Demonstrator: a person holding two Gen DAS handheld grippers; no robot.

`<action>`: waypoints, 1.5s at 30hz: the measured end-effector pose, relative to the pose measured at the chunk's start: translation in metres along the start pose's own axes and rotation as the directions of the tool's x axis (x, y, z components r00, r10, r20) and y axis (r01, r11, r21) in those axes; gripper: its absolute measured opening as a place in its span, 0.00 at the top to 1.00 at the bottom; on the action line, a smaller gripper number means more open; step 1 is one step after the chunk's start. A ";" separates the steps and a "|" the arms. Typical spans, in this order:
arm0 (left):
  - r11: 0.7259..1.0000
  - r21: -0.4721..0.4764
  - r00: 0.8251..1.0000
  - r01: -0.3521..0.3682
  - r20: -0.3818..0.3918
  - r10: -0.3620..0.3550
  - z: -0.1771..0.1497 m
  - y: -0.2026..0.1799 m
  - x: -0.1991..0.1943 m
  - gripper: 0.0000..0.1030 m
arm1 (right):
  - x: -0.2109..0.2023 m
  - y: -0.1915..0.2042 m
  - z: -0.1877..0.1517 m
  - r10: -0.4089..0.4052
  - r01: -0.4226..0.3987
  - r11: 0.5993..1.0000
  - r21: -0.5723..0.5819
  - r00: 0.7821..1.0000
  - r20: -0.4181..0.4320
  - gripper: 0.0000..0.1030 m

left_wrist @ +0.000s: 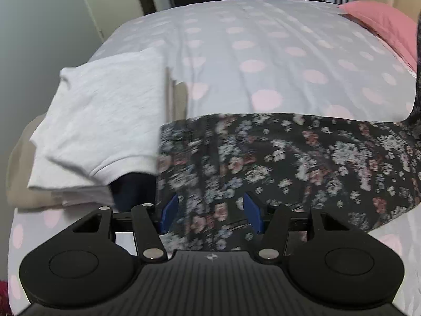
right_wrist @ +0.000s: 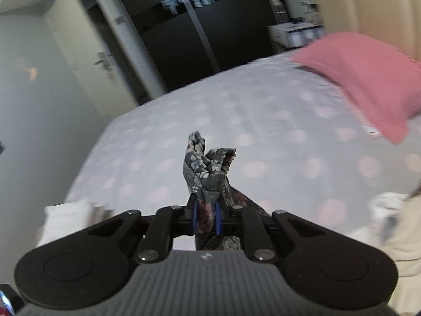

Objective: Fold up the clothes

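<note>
A dark floral garment (left_wrist: pixel 276 158) lies across the near part of the bed and rises off the bed at the right edge of the left wrist view. My left gripper (left_wrist: pixel 211 213) hovers low over its left end. Its blue pads (left_wrist: pixel 169 212) stand well apart with flat cloth showing in the gap, and nothing looks pinched. In the right wrist view my right gripper (right_wrist: pixel 206 221) is raised above the bed and shut on a bunched end of the floral garment (right_wrist: pixel 208 168), which sticks up past the fingertips and trails down underneath.
The bed (left_wrist: pixel 263 52) has a white cover with pink dots. A pile of folded clothes, white on top (left_wrist: pixel 105 121), sits at its left edge. A pink pillow (right_wrist: pixel 368 79) lies at the far right. A door (right_wrist: pixel 86 52) and a dark wardrobe (right_wrist: pixel 197 39) stand beyond the bed.
</note>
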State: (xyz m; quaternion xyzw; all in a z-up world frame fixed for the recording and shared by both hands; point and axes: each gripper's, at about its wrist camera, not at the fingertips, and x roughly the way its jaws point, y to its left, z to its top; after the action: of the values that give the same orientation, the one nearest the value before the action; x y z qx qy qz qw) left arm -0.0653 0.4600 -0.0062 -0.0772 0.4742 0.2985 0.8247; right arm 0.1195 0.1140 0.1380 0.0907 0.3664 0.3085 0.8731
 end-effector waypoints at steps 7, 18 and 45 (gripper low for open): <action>0.997 -0.071 0.999 -0.023 -0.024 0.021 -0.018 0.037 -0.002 0.49 | 0.052 0.108 -0.039 0.112 -0.116 0.991 -0.069 0.991 -0.068 0.87; 0.981 -0.189 0.999 -0.037 -0.044 0.029 -0.031 0.082 0.002 0.49 | 0.126 0.238 -0.141 0.215 -0.267 0.933 -0.240 0.952 -0.220 0.87; 0.963 -0.264 0.998 -0.049 -0.039 0.041 -0.022 0.088 0.010 0.50 | 0.159 0.258 -0.260 0.286 -0.439 0.818 -0.371 0.871 -0.400 0.57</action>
State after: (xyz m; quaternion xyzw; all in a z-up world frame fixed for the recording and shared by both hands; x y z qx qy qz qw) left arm -0.1275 0.5266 -0.0121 -0.1807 0.4456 0.3764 0.7919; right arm -0.0974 0.3970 -0.0415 -0.0970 0.3995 0.5581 0.7208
